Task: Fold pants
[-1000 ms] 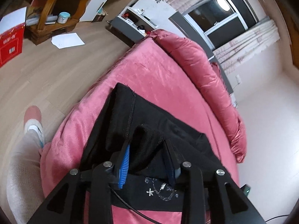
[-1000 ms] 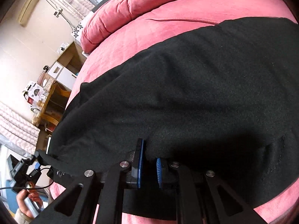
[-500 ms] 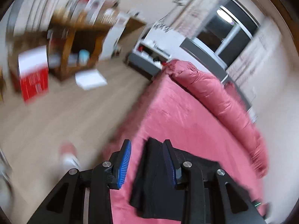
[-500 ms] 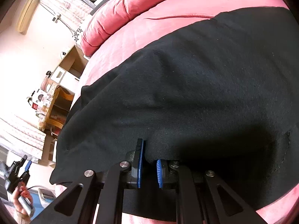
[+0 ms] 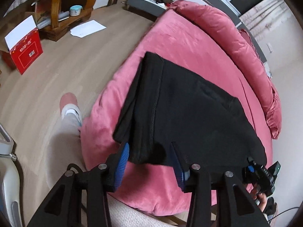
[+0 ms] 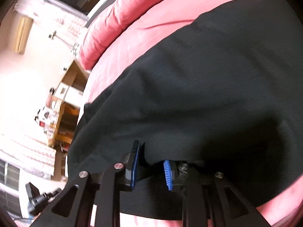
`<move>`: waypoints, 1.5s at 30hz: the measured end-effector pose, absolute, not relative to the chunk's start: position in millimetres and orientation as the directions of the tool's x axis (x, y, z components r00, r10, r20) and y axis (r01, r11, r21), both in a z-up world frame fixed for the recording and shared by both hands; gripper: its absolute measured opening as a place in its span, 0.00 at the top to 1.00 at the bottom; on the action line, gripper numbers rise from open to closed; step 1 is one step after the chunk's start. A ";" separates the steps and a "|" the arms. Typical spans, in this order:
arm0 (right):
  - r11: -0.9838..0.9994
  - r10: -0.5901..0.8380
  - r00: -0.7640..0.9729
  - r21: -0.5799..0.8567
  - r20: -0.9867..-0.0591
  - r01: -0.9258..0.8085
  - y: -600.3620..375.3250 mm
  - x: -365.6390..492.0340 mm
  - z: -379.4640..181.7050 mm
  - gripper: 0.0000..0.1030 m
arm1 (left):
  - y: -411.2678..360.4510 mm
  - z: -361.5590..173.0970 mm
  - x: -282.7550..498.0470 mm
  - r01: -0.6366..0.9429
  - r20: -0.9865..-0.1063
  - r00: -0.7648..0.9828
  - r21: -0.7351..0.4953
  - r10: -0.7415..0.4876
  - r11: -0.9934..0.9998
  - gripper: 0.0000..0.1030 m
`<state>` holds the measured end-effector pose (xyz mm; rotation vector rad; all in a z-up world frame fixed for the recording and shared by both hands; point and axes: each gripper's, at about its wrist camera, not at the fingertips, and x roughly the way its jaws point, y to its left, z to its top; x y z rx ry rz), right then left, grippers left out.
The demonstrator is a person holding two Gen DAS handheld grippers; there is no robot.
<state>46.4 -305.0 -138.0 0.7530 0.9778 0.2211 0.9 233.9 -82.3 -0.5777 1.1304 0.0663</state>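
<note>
The black pants [image 5: 185, 109] lie folded on the pink bed [image 5: 180, 43], near its front edge. My left gripper [image 5: 149, 151] is open and empty, raised just in front of the near left corner of the pants. My right gripper [image 6: 151, 160] is open at the near edge of the pants [image 6: 198, 94]; the cloth edge hangs loosely between its blue pads [image 6: 135, 166]. The right gripper also shows at the lower right of the left wrist view [image 5: 263, 176].
A rolled pink duvet [image 5: 227, 30] runs along the bed's far side. The wooden floor [image 5: 56, 71] on the left holds a red box [image 5: 24, 49], white paper [image 5: 88, 28] and a wooden shelf [image 5: 60, 5]. The person's leg and foot [image 5: 70, 109] stand beside the bed.
My left gripper let go of the pants fold and pulled back and up. My right gripper opened from shut on the cloth edge. The folded pants now lie flat.
</note>
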 end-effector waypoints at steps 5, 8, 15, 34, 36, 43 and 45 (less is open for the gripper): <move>0.664 0.477 0.602 0.711 -0.641 0.232 -334.4 40.1 -140.7 0.77 | 221.9 -94.5 -7.9 -0.321 -0.875 0.419 -0.392 -0.242 0.862 0.57; 0.647 0.458 0.624 0.719 -0.633 0.254 -351.6 36.9 -140.1 0.77 | 222.1 -99.8 -11.2 -0.315 -0.854 0.430 -0.447 -0.294 0.837 0.64; 0.565 0.471 0.657 0.773 -0.589 0.289 -378.8 35.5 -145.7 0.72 | 224.7 -99.2 -14.2 -0.300 -0.810 0.461 -0.528 -0.364 0.794 0.82; 0.794 0.434 0.449 0.567 -0.781 0.219 -354.4 -16.9 -128.9 0.93 | 266.4 -105.5 -19.5 -0.372 -0.808 0.483 -0.538 -0.337 0.756 0.86; 0.754 0.464 0.456 0.609 -0.759 0.247 -363.1 -14.6 -134.9 0.93 | 264.2 -109.6 -22.8 -0.365 -0.810 0.481 -0.532 -0.335 0.764 0.86; 0.736 0.492 0.470 0.638 -0.733 0.226 -361.8 -16.1 -120.4 0.70 | 257.7 -79.5 -22.0 -0.342 -0.789 0.577 -0.469 -0.212 0.814 0.74; 0.736 0.482 0.494 0.640 -0.724 0.219 -373.1 -21.4 -109.7 0.67 | 257.0 -54.2 -27.3 -0.342 -0.744 0.659 -0.431 -0.114 0.835 0.74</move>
